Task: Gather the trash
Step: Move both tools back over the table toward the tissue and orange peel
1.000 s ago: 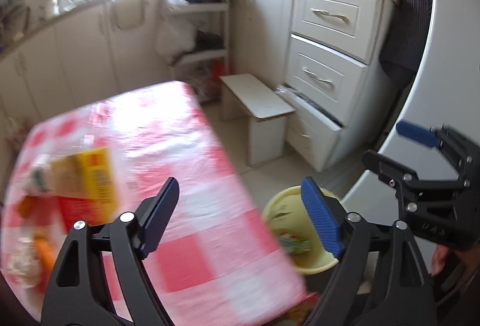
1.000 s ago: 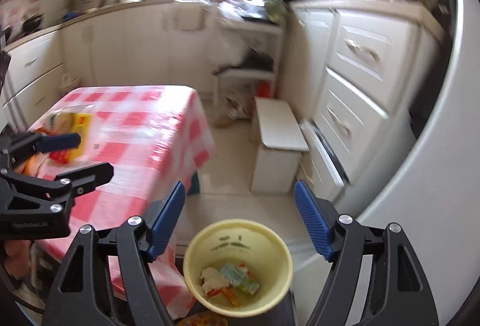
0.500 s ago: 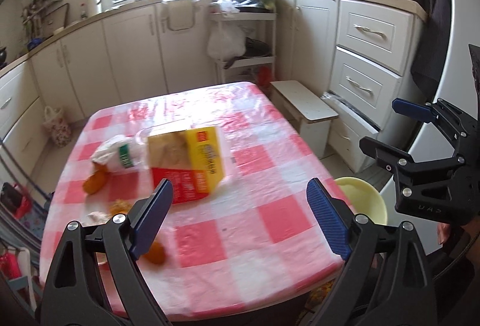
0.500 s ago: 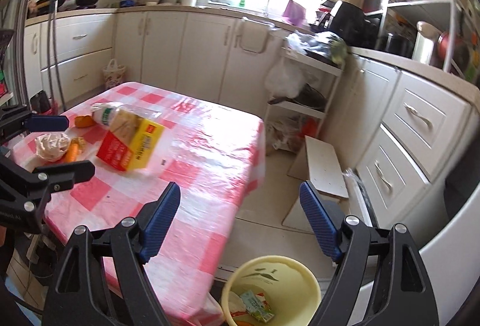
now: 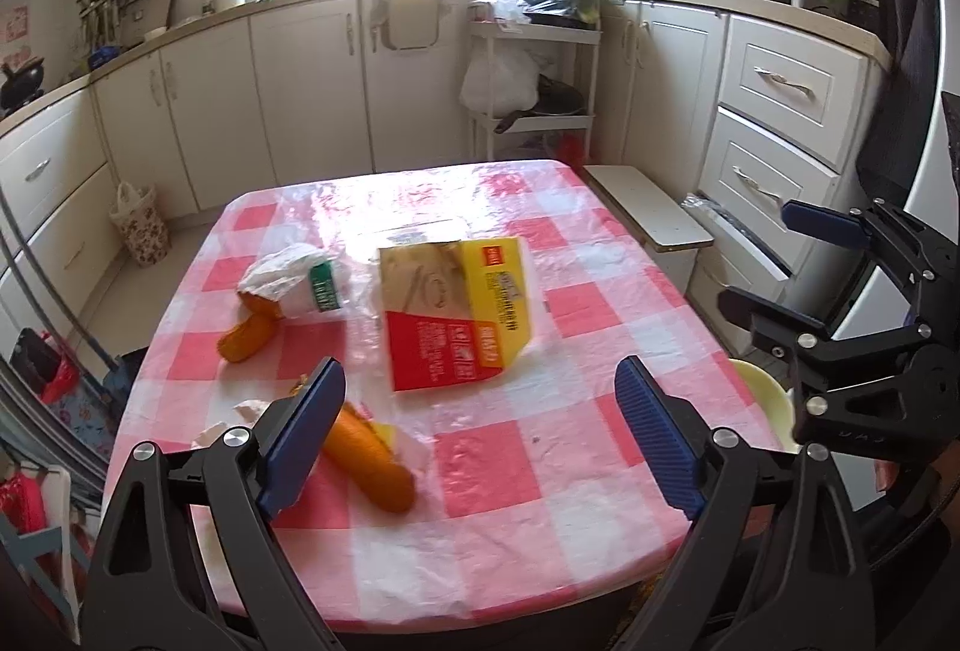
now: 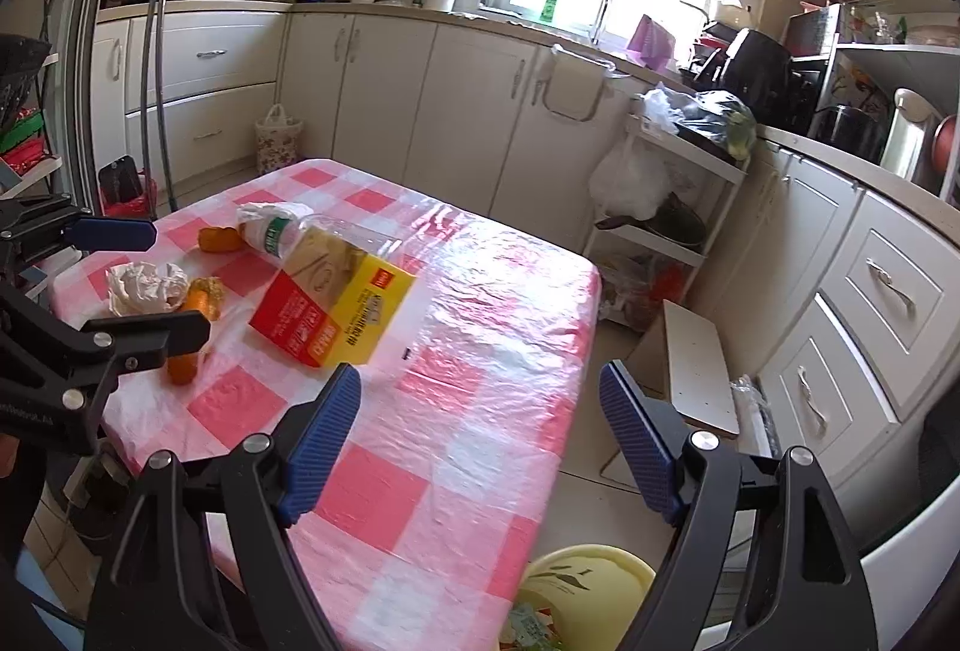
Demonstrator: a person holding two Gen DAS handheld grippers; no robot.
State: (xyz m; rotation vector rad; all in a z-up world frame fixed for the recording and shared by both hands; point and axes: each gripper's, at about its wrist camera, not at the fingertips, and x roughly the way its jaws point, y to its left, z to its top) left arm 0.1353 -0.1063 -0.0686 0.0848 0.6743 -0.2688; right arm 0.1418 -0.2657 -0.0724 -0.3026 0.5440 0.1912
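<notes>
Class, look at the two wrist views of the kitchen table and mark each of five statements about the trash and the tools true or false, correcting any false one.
1. The red and yellow cardboard box lies flat on the pink checked table. True.
2. The left tool grips the box. False: it is open and empty.
3. The pale yellow plastic bin stands on the floor beside the table. True.
4. The bin is empty. False: wrappers lie inside.
5. The right tool holds a crumpled white paper ball. False: the ball rests on the table.

The near half of the table (image 5: 540, 501) lies bare; the box (image 5: 456, 315) blocks its middle.
</notes>
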